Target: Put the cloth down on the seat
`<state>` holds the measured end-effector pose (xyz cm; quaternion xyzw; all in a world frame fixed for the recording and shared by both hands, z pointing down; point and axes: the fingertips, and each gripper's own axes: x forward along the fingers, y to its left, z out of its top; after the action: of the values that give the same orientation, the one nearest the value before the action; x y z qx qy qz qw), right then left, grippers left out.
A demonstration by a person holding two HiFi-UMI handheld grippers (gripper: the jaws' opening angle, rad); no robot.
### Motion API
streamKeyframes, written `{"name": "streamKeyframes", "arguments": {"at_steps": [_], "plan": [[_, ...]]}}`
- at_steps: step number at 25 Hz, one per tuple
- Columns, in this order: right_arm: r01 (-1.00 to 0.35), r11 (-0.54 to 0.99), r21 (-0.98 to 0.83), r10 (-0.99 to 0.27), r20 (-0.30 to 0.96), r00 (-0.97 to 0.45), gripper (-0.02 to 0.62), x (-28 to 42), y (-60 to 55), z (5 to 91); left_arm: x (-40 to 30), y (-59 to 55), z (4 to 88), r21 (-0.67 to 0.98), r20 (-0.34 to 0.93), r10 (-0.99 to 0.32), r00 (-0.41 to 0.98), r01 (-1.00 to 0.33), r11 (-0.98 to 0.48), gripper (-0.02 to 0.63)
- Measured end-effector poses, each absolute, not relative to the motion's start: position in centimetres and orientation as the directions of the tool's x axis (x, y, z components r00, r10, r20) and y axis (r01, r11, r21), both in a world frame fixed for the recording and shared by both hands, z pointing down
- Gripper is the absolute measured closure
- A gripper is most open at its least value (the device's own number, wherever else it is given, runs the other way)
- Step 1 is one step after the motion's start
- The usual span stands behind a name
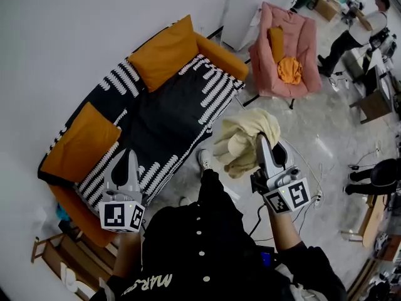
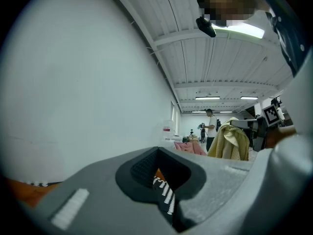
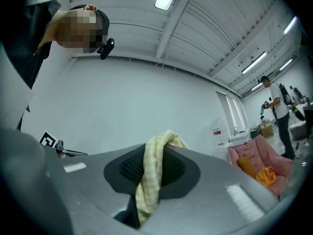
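A pale yellow cloth (image 1: 241, 142) hangs bunched from my right gripper (image 1: 262, 142), which is shut on it above the floor, right of the sofa. In the right gripper view a fold of the cloth (image 3: 150, 180) is pinched between the jaws. The sofa seat (image 1: 164, 123), black with white stripes, lies ahead between both grippers. My left gripper (image 1: 129, 157) hovers over the seat's front left part, its jaws together with nothing between them. In the left gripper view the cloth (image 2: 230, 142) shows off to the right.
Two orange cushions (image 1: 164, 52) (image 1: 80, 144) lean on the sofa back against the white wall. A pink armchair (image 1: 285, 46) with an orange cloth (image 1: 289, 69) stands farther right. A person (image 1: 362, 27) works at the far right. A wooden crate (image 1: 59, 261) sits lower left.
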<state>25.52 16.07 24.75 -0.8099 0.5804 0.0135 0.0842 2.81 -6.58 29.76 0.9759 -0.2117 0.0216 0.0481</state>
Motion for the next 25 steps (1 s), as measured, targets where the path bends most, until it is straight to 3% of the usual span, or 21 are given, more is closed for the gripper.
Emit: {"name": "streamKeyframes", "arguments": {"at_steps": [25], "plan": [[-0.965,-0.219,-0.147,-0.969,-0.087,0.233,0.521,42.3,5.5,25.5,17.2,-14.5,29.7,0.105,0.103,-0.504,0.858,-0.513,-0.852,0.604]]}}
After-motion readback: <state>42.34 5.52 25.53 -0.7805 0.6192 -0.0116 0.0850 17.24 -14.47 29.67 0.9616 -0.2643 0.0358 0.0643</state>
